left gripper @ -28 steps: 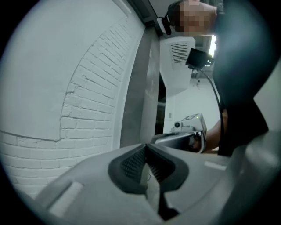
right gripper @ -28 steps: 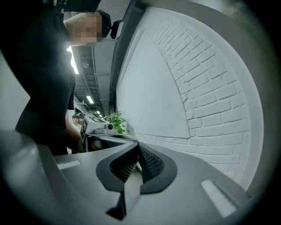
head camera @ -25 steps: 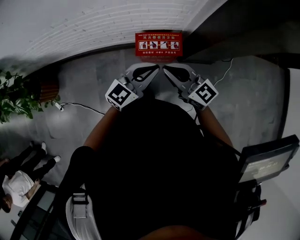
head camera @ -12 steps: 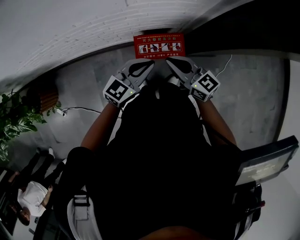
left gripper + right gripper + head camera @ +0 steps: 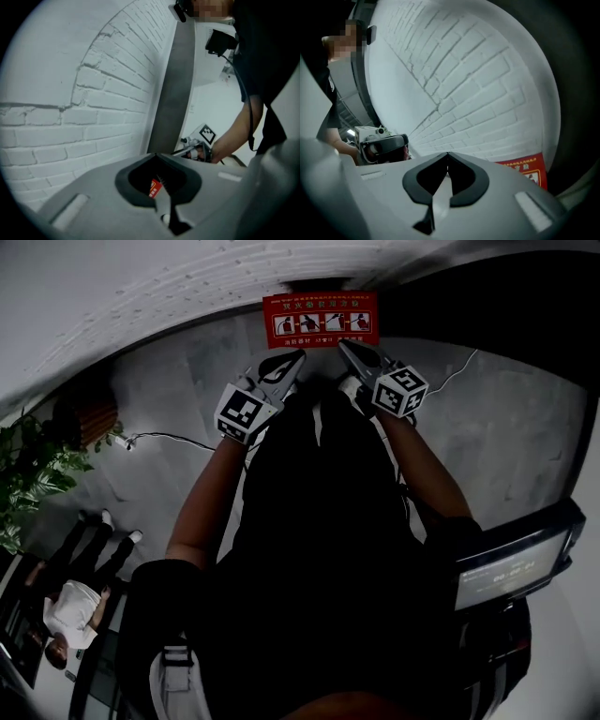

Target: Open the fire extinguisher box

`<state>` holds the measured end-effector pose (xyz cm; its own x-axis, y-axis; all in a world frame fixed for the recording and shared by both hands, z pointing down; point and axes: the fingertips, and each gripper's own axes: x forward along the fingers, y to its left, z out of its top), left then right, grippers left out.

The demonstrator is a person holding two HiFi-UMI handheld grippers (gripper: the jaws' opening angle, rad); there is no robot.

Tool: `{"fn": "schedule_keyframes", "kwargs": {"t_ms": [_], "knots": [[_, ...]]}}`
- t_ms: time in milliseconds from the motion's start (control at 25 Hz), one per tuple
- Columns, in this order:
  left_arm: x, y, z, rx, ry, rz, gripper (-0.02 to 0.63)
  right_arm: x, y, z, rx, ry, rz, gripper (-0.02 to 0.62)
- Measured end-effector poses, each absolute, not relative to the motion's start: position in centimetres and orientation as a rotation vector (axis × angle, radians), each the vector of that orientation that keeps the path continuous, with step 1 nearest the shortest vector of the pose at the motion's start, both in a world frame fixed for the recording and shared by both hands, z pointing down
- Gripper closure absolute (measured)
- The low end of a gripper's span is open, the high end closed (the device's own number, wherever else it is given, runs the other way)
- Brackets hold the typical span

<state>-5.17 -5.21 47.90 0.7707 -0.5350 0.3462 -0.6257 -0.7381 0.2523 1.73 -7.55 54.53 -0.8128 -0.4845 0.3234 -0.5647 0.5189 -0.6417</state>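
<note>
The fire extinguisher box (image 5: 321, 319) is a red box with white instruction pictures on its top; it stands on the floor against the white brick wall. Both grippers hover just in front of it, tips pointing at it. My left gripper (image 5: 298, 355) is shut with nothing in it, near the box's left half. My right gripper (image 5: 342, 345) is shut and empty too, near the box's right half. In the left gripper view a sliver of the red box (image 5: 154, 188) shows behind the jaws. In the right gripper view the box (image 5: 528, 169) lies low right.
A white brick wall (image 5: 141, 287) runs behind the box. A potted plant (image 5: 28, 474) and a white cable (image 5: 164, 437) lie on the grey floor to the left. A person (image 5: 70, 606) is at the lower left. A screen on a stand (image 5: 511, 568) is at the right.
Both grippers have moved forward and closer to the red box; their tips now sit right at its front edge. Both jaws stayed shut.
</note>
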Motion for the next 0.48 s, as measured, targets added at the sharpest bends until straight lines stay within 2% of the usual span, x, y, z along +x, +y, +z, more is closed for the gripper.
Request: {"fn": "schedule_keyframes", "kwargs": {"t_ms": [280, 480], "knots": [[-1.9, -4.3, 57.1, 2.483, -0.816, 0.481, 0.606, 3.4, -6.0, 68.4, 1.090, -2.397, 1.530, 0.591], [-0.3, -3.0, 61.9, 2.409, -0.762, 0.543, 0.606, 5.0, -4.3, 74.9, 1.231, -2.225, 1.740, 0.588]]}}
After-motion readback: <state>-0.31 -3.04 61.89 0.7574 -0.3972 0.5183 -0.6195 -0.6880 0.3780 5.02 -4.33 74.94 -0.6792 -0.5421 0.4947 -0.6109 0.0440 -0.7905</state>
